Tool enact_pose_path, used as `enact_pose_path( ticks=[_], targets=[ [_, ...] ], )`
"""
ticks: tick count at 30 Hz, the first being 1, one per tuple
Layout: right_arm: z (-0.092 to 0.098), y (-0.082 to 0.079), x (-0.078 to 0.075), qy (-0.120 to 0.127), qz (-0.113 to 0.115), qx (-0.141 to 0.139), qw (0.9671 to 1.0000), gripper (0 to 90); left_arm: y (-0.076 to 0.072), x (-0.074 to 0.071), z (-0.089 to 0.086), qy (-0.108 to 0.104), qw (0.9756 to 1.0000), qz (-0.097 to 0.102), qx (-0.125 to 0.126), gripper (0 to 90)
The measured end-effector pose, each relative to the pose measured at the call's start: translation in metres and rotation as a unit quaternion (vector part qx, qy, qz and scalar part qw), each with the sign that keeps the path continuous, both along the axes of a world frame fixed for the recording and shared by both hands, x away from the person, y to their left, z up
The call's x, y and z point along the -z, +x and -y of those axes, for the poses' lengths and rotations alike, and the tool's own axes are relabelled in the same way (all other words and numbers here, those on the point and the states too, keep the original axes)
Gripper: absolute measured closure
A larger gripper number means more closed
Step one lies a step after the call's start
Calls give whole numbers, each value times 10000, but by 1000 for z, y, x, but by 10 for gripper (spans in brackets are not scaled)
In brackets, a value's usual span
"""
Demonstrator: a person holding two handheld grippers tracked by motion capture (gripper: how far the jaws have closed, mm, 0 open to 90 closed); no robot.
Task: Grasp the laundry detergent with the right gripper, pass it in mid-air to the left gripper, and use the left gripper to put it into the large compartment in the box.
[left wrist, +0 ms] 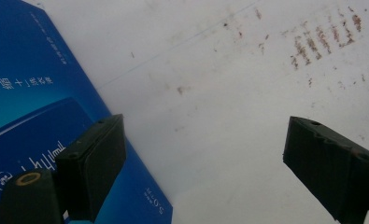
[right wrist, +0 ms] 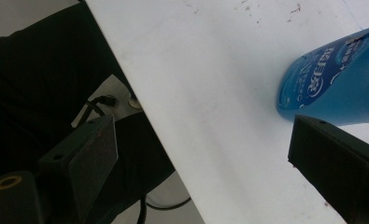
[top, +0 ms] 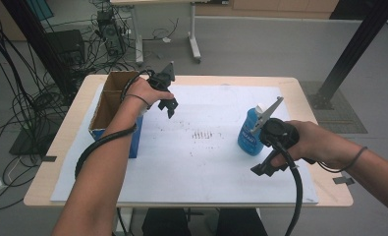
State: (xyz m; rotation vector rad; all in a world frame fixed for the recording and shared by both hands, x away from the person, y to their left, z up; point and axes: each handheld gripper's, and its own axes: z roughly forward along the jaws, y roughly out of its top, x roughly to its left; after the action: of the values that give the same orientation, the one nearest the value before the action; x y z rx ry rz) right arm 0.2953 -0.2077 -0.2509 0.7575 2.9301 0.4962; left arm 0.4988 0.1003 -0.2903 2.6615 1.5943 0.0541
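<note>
High view: left tool (top: 168, 105) raised over white paper sheet (top: 191, 162) on wooden desk (top: 324, 194), just beside open blue cardboard box (top: 114, 105) at desk's left; jaws spread, empty. Right tool (top: 265, 167) near front edge, jaws wide apart, holding nothing. Blue plastic bottle (top: 250, 132) upright just beside it, no contact.

A white sheet (top: 196, 147) marked with brownish smudges (top: 201, 133) covers most of the wooden tabletop (top: 299, 86). Beyond it, black cables (top: 14, 88) tangle across the grey floor (top: 260, 44) beside a white desk leg (top: 194, 44) and a black post (top: 353, 49).
</note>
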Motion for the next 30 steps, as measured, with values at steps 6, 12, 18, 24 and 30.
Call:
enact_pose_path(
  ticks=[6, 12, 18, 24, 30],
  targets=[
    [2, 1, 1, 29, 1, -21, 10000, 79, -6, 2, 1, -14, 10000, 4, -60, 138],
    [7, 1, 3, 32, -15, 68, 10000, 79, -15, 6, -2, -138, 9998, 31, -137, 138],
    [12, 2, 8, 46, -41, 144, 9999, 79, -30, 9, -2, -312, 9994, 94, -132, 137],
    [17, 0, 13, 15, -39, 215, 9998, 79, -41, 12, -4, -287, 9993, 147, -169, 135],
    [24, -1, 18, -49, -59, 322, 9995, 79, -48, 12, -4, -313, 9992, 171, -172, 135]
  ],
)
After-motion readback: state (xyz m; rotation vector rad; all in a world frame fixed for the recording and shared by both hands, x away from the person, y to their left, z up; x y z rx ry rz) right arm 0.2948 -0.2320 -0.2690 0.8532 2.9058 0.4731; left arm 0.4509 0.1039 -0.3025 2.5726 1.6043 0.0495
